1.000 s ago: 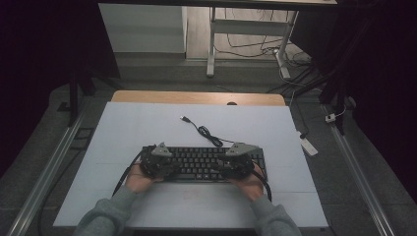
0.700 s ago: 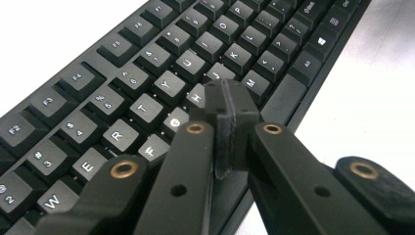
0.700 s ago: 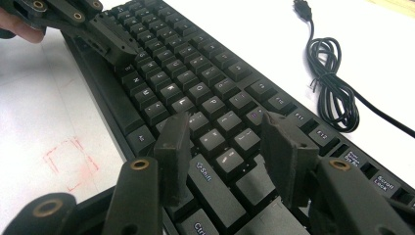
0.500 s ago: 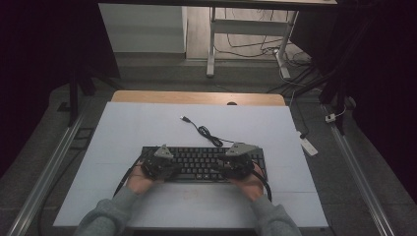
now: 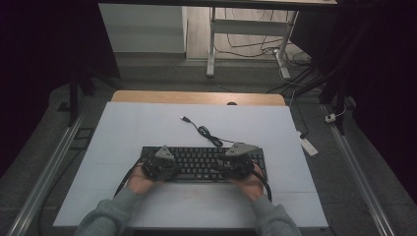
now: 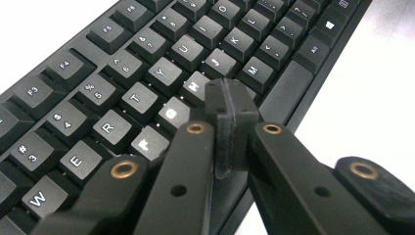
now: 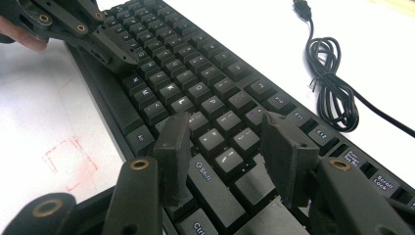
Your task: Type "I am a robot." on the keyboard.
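Note:
A black keyboard (image 5: 204, 163) lies across the near middle of the white table top (image 5: 147, 123). Its cable (image 5: 209, 135) runs off the back edge in a loose coil that ends in a USB plug (image 5: 184, 118). My left gripper (image 5: 160, 167) rests over the keyboard's left half. In the left gripper view it (image 6: 227, 98) is shut with its pads pressed together and nothing between them, the tips just over the keys (image 6: 122, 73) near H. My right gripper (image 5: 236, 162) hovers over the right half, and in the right gripper view it (image 7: 227, 142) stands open above the keys (image 7: 195, 68) by Shift.
A faint red square outline (image 7: 68, 156) is drawn on the table in front of the keyboard. The coiled cable (image 7: 333, 83) lies behind the keyboard's right part. A wooden strip (image 5: 196, 97) edges the table's far side. A white block (image 5: 309, 146) lies on the floor to the right.

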Motion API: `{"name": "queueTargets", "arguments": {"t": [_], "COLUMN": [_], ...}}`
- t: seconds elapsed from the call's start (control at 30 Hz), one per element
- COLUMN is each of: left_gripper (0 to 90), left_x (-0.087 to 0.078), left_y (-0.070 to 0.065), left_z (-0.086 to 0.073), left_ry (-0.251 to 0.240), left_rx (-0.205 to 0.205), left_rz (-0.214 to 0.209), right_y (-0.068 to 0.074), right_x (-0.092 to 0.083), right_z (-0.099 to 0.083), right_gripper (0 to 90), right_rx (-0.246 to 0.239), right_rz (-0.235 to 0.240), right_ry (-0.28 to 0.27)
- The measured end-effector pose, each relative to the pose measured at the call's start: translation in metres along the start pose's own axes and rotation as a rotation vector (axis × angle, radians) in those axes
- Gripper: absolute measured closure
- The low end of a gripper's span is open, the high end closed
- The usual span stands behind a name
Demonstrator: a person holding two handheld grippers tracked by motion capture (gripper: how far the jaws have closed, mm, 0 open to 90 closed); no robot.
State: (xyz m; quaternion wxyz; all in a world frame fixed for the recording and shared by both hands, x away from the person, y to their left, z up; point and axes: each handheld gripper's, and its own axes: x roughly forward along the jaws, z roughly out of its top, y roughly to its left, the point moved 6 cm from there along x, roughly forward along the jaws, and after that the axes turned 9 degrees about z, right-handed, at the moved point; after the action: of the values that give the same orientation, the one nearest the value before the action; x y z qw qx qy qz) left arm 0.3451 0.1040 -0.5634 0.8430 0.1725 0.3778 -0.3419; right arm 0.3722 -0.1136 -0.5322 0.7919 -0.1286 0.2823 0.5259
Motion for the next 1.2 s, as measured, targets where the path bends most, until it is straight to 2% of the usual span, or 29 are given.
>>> {"name": "queueTargets", "arguments": {"t": [0.07,0.23,0.37,0.47,0.6,0.8,1.2], "left_gripper": [89.0,87.0,75.3,62.9,49.0,38.2,30.7], "left_x": [-0.003,-0.02,-0.033,-0.039,-0.044,-0.047,-0.047], "left_y": [0.001,0.008,0.015,0.021,0.026,0.034,0.037], "left_z": [0.002,0.008,0.012,0.013,0.013,0.011,0.008], "left_ry": [-0.016,-0.088,-0.139,-0.163,-0.163,-0.161,-0.134], "left_rx": [0.003,-0.033,-0.073,-0.103,-0.133,-0.164,-0.171], "left_rz": [0.005,0.01,0.006,0.018,0.028,0.056,0.063], "right_y": [0.0,0.0,0.0,0.0,0.0,0.0,0.001], "right_x": [0.0,0.0,0.001,0.001,0.001,0.0,0.001], "right_z": [0.0,0.0,0.0,0.0,0.0,0.0,0.002], "right_gripper": [54.3,54.3,54.2,54.2,54.2,54.2,54.2], "right_rx": [-0.001,-0.001,-0.001,-0.002,-0.002,-0.005,-0.008], "right_rz": [-0.001,-0.001,0.001,0.001,0.001,0.001,-0.002], "right_ry": [0.002,0.002,0.002,-0.001,-0.003,-0.005,-0.01]}}
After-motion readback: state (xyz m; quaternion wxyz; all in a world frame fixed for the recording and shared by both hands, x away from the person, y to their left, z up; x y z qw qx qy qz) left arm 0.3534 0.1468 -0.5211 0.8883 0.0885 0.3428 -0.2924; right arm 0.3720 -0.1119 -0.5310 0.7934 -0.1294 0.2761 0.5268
